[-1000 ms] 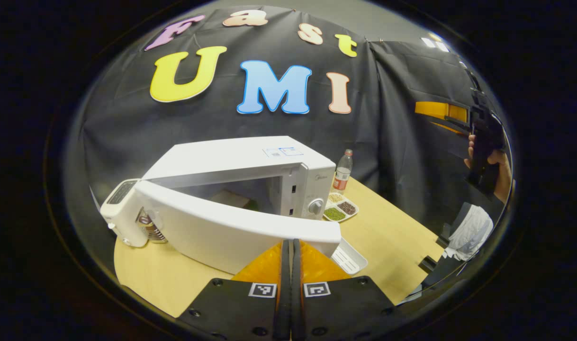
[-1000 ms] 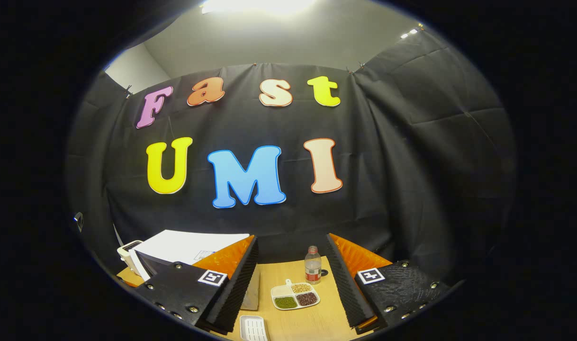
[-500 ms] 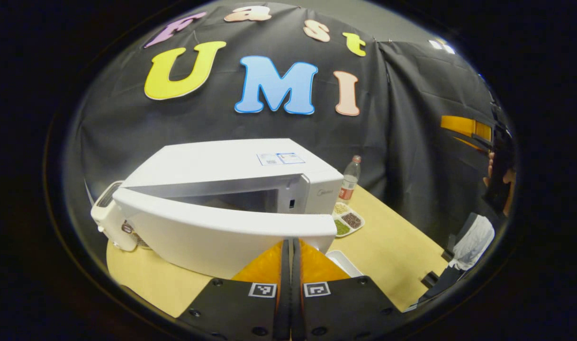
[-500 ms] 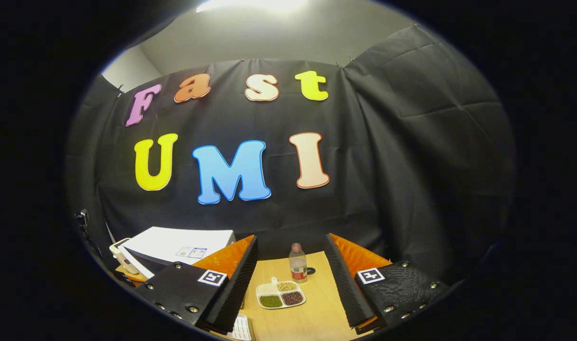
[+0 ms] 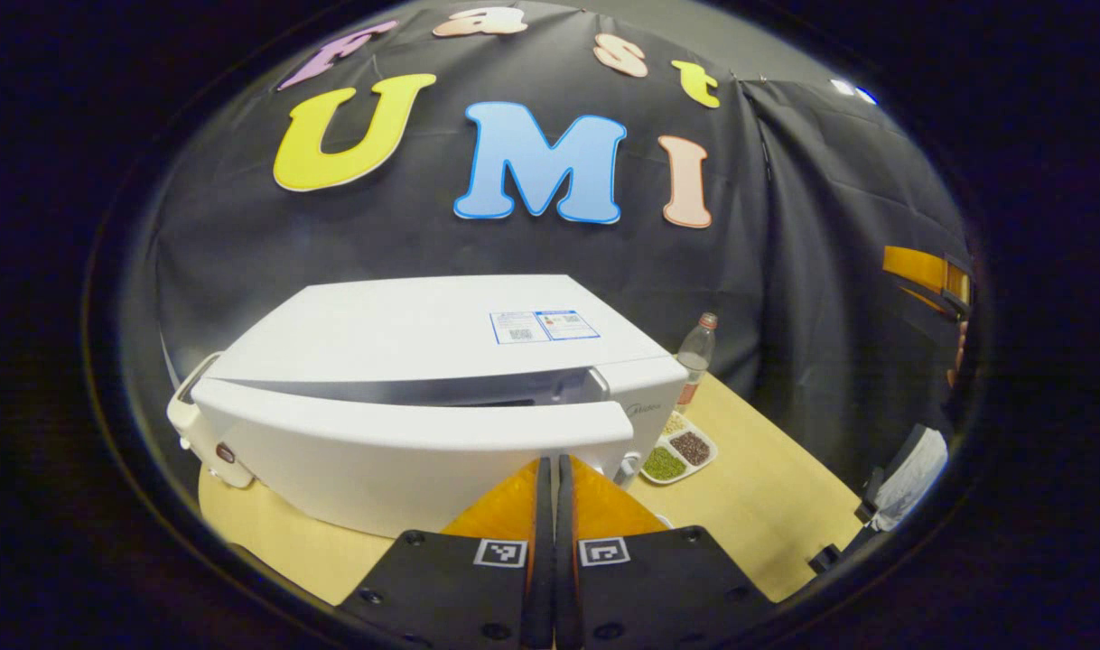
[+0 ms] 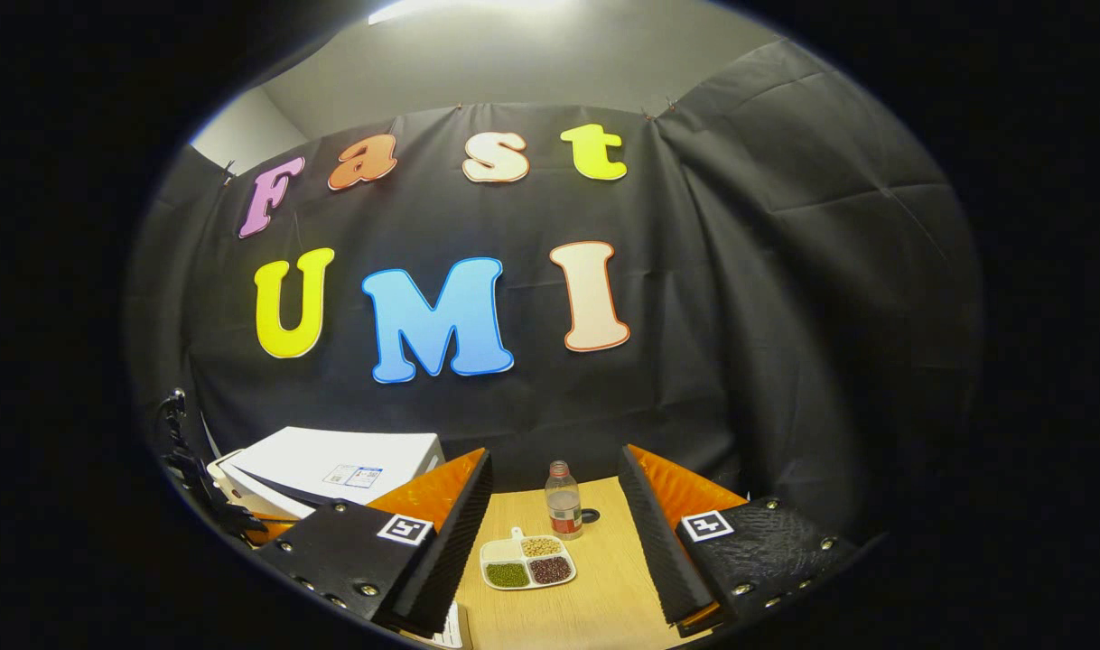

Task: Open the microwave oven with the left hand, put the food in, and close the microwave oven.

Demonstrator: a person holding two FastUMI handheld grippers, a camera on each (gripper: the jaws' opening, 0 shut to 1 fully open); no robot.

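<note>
A white microwave oven [image 5: 442, 361] sits on the left part of a light wooden table, close to the black cloth wall behind it. Its flat top carries a small sticker near the right edge. The white door [image 5: 405, 451], hinged on the left, is almost closed: a narrow dark gap remains between the door's top edge and the oven body, widest toward the right. The control panel [image 5: 645, 411] forms the right end of the front. In the right gripper view the microwave oven [image 6: 333, 465] appears at the far left.
</note>
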